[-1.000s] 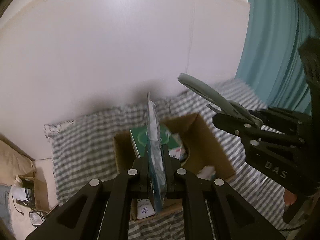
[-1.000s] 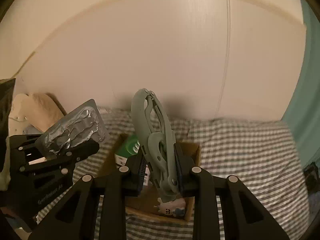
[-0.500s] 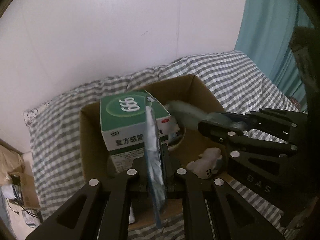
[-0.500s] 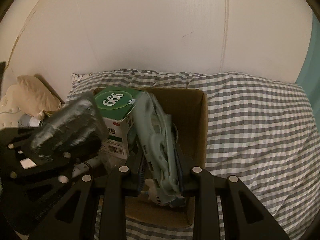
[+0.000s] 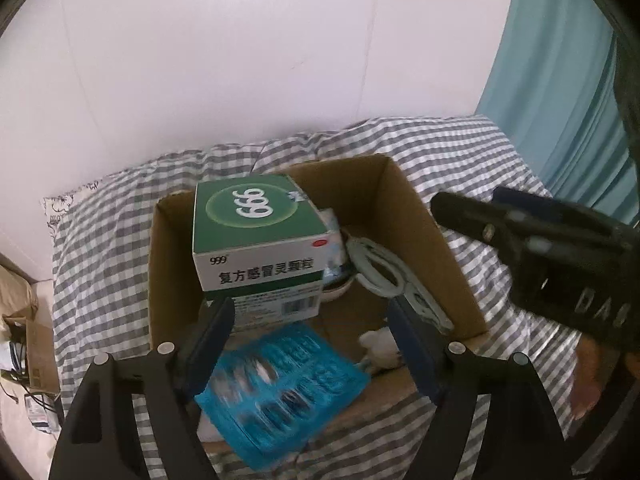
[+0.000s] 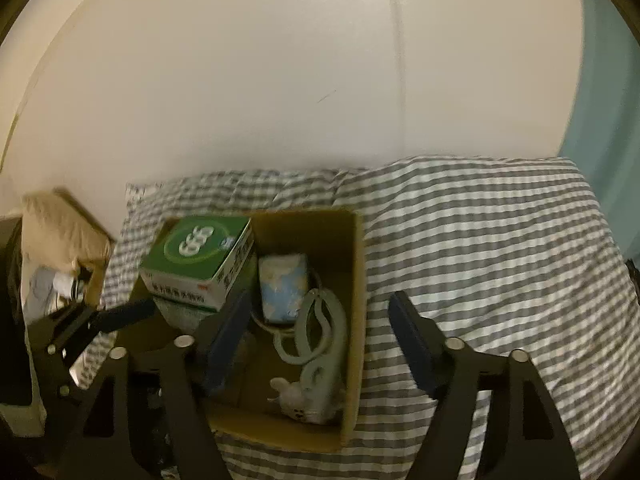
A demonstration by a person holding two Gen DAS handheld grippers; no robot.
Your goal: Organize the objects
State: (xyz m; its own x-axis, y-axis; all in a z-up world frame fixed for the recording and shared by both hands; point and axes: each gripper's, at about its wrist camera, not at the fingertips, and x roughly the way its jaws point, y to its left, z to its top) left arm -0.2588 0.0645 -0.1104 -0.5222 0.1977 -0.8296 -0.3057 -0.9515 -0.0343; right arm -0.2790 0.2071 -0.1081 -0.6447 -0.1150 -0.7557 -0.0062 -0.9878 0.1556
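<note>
A brown cardboard box (image 5: 404,196) (image 6: 358,264) stands on a grey checked bed. A green and white medicine box (image 5: 256,236) (image 6: 200,264) stands in its left half. My left gripper (image 5: 312,340) is open over the box's near side, and a blue blister pack (image 5: 280,384) lies blurred below it at the near edge. My right gripper (image 6: 320,344) is open above the box. The pale green pliers-like tool (image 6: 320,340) (image 5: 392,280) lies inside along the right wall, next to a small white figure (image 6: 296,400) and a blue and white packet (image 6: 282,284).
The checked bedspread (image 6: 480,248) stretches to the right of the box. A white wall stands behind it and a teal curtain (image 5: 560,80) hangs at the right. A brown box with clutter (image 6: 60,256) sits low at the left beside the bed.
Both grippers have opened. The blister pack has left the left gripper and dropped toward the box's near edge. The green tool has left the right gripper and lies in the box.
</note>
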